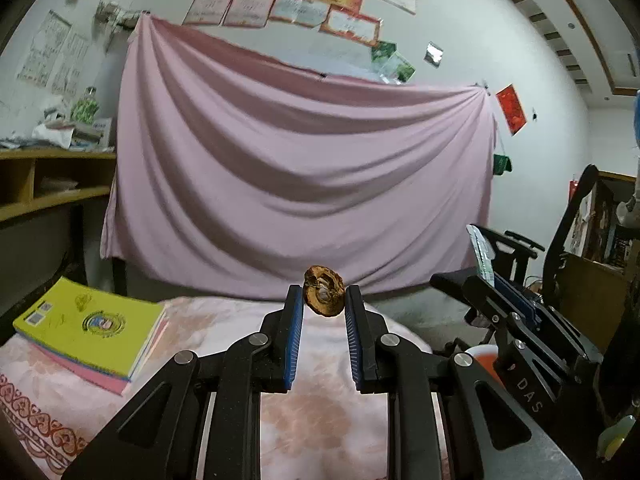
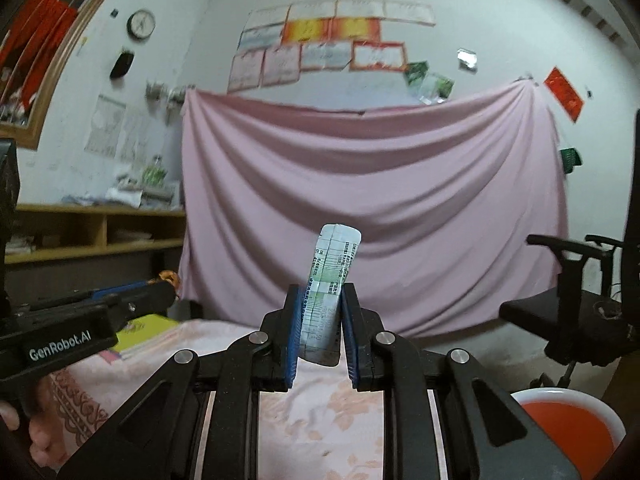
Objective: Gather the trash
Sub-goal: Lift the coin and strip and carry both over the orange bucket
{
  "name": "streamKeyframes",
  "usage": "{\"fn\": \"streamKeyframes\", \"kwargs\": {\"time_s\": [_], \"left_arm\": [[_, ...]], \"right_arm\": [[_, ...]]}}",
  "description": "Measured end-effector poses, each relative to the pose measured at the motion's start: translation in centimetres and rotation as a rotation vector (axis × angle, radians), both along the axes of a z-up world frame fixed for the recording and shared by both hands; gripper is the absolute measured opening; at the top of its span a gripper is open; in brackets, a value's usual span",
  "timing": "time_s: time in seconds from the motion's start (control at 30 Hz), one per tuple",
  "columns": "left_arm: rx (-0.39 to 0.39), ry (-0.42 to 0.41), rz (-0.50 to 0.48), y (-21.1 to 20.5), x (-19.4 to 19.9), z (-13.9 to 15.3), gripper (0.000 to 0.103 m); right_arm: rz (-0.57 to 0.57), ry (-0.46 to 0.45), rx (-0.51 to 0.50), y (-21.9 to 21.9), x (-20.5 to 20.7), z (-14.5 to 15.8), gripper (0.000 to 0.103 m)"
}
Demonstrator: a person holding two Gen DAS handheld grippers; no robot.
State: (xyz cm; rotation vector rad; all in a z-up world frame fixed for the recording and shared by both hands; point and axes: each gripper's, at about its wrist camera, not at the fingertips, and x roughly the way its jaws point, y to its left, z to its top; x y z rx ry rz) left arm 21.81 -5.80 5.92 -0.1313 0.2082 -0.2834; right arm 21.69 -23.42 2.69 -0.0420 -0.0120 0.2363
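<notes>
Left claw (image 1: 323, 300) is pinching a brown dried fruit ring (image 1: 323, 290) at frame centre, right claw (image 2: 320, 298) clamped on a folded printed packet (image 2: 329, 280).

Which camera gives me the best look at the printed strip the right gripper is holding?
The right wrist view: the printed strip stands centred between the right gripper's pads, print facing the camera. The left wrist view shows it only edge-on, off to the right.
</notes>
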Motion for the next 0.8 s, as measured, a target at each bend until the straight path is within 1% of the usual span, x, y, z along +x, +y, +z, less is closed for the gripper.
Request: {"fn": "streamKeyframes", "kwargs": {"time_s": [0.1, 0.33, 0.63, 0.8], "left_arm": [[0.008, -0.028, -0.010, -1.0, -0.6, 0.6, 0.017], [-0.015, -0.041, -0.046, -3.0, -0.5, 1.3, 0.017], [0.035, -0.077, -0.081, -7.1, -0.8, 1.7, 0.017], [0.034, -0.087, -0.123, -9.6, -1.1, 1.9, 0.017]], "right_arm": [[-0.034, -0.019, 0.020, -1.4, -0.5, 0.4, 0.017], [-0.093, -0.035, 0.050, -3.7, -1.0, 0.7, 0.017], [-0.143, -0.064, 0.054, -6.7, -2.5, 1.1, 0.017], [-0.181, -0.072, 0.072, -8.7, -3.1, 1.3, 0.017]]}}
